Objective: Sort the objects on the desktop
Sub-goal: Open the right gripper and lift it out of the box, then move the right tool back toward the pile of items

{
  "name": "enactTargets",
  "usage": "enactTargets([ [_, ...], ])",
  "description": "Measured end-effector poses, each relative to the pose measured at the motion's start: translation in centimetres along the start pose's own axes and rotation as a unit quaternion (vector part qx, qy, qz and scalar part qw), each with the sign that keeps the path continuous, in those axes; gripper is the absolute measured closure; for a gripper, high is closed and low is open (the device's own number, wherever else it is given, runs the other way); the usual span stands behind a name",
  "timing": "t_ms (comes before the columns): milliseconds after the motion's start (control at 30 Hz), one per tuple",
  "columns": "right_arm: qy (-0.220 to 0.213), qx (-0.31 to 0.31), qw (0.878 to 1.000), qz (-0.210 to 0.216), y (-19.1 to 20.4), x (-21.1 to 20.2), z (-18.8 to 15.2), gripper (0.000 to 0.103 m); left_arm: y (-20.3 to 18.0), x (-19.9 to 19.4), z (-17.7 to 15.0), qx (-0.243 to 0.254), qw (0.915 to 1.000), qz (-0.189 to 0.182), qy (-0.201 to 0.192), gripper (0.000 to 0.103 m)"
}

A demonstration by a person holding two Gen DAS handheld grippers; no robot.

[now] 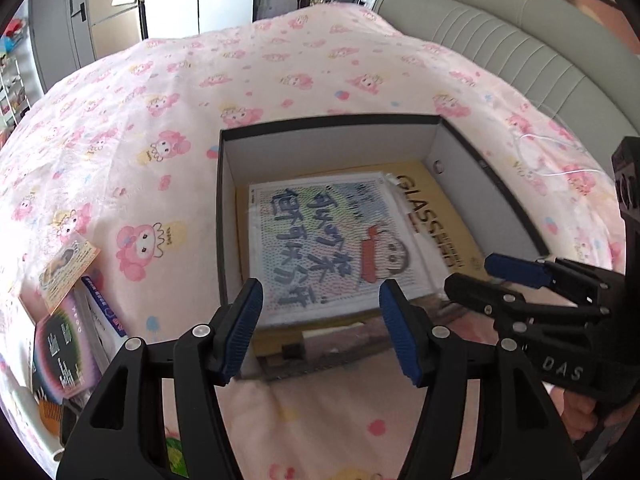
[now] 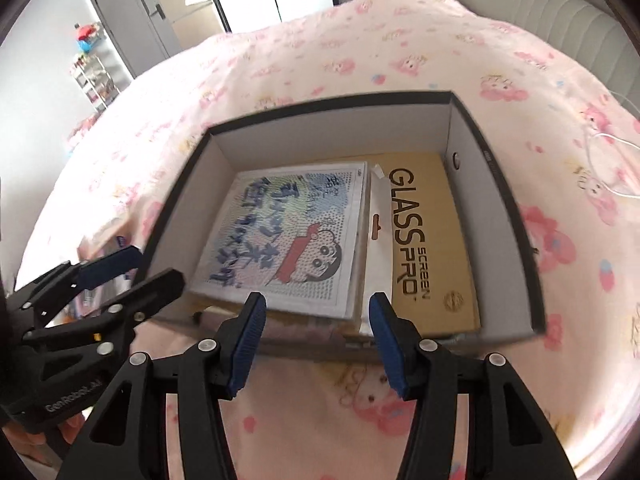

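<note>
Spreading across both views is the bed (image 1: 280, 80), draped in a pink cartoon-print sheet, and on it sits the big dark-rimmed box (image 2: 496, 184), open at the top. Inside lies a flat tan screen-protector pack (image 2: 432, 240), and over its left part rests the cartoon picture board (image 2: 288, 236) with a white sleeve (image 2: 378, 248) between them. Those already sorted pieces look stiff, flat and light.

Now the leftovers! Only the left wrist view shows them: a small pile at the left edge of the bed, well apart from the box, with a dark rainbow-printed pack (image 1: 64, 352), a blue-and-white carton (image 1: 104, 308) beside it and a small card (image 1: 70, 272) on top. I'd judge all three light and rigid-edged, the card thin and slippery, so best pinched across a free edge; the carton should take a grip across its narrow sides.

Left gripper (image 1: 320, 320) hovers at the box's near rim, jaws released and empty. Right gripper (image 2: 318, 340) hangs just beside it, jaws likewise parted, holding nothing.

Only the right view reads the pack's lettering in full; the pile there is blurred behind the other tool.
</note>
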State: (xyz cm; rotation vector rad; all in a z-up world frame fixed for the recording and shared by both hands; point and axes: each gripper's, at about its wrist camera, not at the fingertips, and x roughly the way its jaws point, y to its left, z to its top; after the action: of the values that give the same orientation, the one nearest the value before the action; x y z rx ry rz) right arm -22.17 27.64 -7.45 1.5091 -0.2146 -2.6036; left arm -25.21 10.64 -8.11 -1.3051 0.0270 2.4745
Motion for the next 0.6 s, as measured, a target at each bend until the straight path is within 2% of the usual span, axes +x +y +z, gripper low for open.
enactTargets([
  [167,-0.036,0.002,0.999,-0.007,1.9,-3.1,-0.4,0.053,-1.0,-3.9,-0.4,0.001,0.9995,0.006,-0.030,0.041],
  [367,-0.085,-0.001,0.996,-0.013,4.7,-8.2,-2.2,0.053,-1.7,-9.5,-1.5,0.000,0.9965,0.033,-0.077,0.041],
  [600,-0.125,-0.009,0.992,-0.017,7.9,-12.4,-5.4,0.053,-1.7,-14.9,-4.7,-0.007,0.9922,0.062,-0.107,0.041],
])
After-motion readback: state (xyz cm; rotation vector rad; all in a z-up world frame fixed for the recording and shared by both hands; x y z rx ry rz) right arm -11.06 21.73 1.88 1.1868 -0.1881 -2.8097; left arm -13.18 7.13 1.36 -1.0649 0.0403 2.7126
